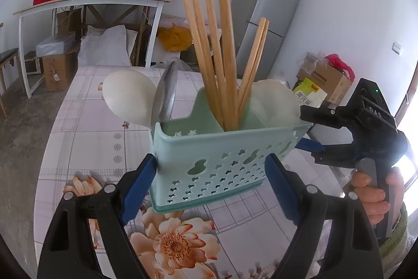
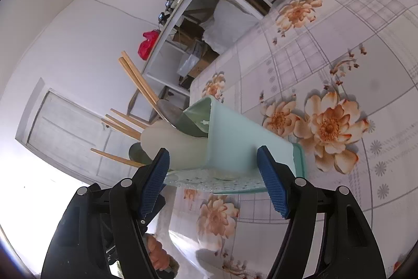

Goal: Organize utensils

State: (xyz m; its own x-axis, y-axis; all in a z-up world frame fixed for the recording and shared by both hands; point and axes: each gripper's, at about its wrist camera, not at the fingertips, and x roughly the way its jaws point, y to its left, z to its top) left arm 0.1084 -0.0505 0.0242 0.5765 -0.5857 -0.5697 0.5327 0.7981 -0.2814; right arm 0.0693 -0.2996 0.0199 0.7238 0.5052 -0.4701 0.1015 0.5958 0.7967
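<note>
Left tool (image 1: 211, 182), right tool (image 2: 213, 174) — both grasping caddy (image 1: 222, 148) ends — above tablecloth (image 1: 86, 122).

The right gripper (image 2: 213, 169) clamped the green caddy (image 2: 243, 140) across its end, the blue pads (image 2: 274, 184) pressing its sides. Chopsticks (image 2: 135, 80), a white spoon (image 2: 169, 145) and a metal spoon (image 2: 171, 113) stuck out leftward above the floral tablecloth (image 2: 352, 69).

we see a table (image 1: 86, 122) covered with a pale checked cloth (image 2: 339, 49) printed with orange flowers. we cannot tell whether the mint-green utensil caddy (image 1: 222, 164) rests on it or hangs just above; the cloth around it lies bare.
</note>
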